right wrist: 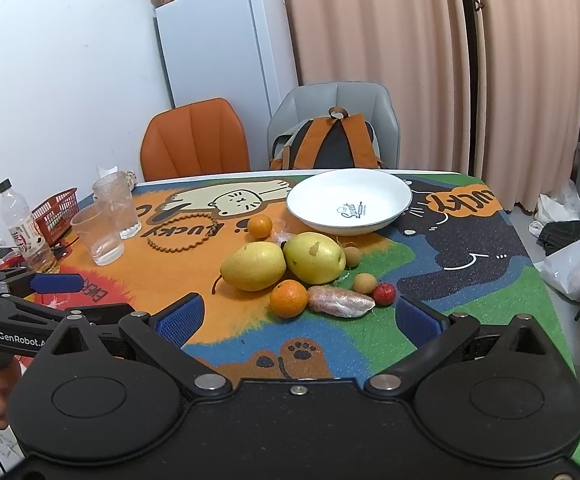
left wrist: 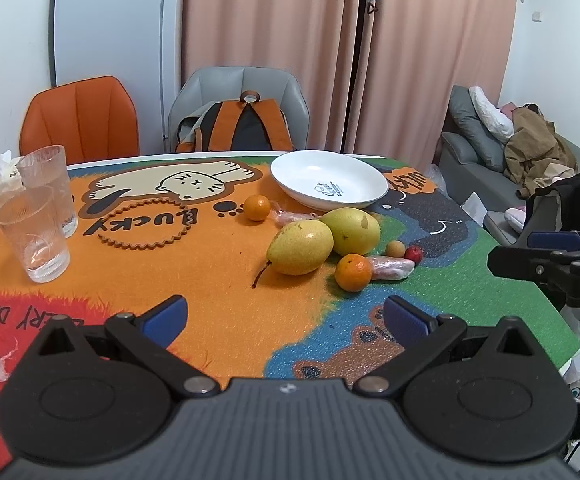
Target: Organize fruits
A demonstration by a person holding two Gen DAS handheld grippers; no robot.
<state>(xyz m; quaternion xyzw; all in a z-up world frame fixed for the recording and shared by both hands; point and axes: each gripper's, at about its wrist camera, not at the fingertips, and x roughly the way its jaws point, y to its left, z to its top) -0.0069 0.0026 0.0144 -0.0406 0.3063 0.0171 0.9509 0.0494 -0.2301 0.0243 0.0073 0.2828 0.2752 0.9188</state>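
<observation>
Two yellow-green pears (left wrist: pixel 300 247) (right wrist: pixel 315 257) lie side by side in the middle of the table. One orange (left wrist: pixel 353 272) (right wrist: pixel 289 298) rests in front of them, another orange (left wrist: pixel 257 207) (right wrist: pixel 260 226) behind. A plastic-wrapped pink item (left wrist: pixel 392 268) (right wrist: pixel 340 301), a red berry (left wrist: pixel 413 255) (right wrist: pixel 384 293) and small brown longans (left wrist: pixel 395 248) (right wrist: pixel 365 282) lie to the right. An empty white plate (left wrist: pixel 366 196) (right wrist: pixel 394 208) sits at the far side. My left gripper (left wrist: pixel 286 318) and right gripper (right wrist: pixel 298 318) hover open near the front edge, holding nothing.
Two clear glasses (left wrist: pixel 36 236) (right wrist: pixel 98 236) stand at the left, with a water bottle (right wrist: pixel 26 236) and a red basket (right wrist: pixel 56 210). An orange chair (right wrist: pixel 194 140) and a grey chair with a backpack (right wrist: pixel 328 144) stand behind the table. A fridge (right wrist: pixel 226 40), a sofa (left wrist: pixel 490 168).
</observation>
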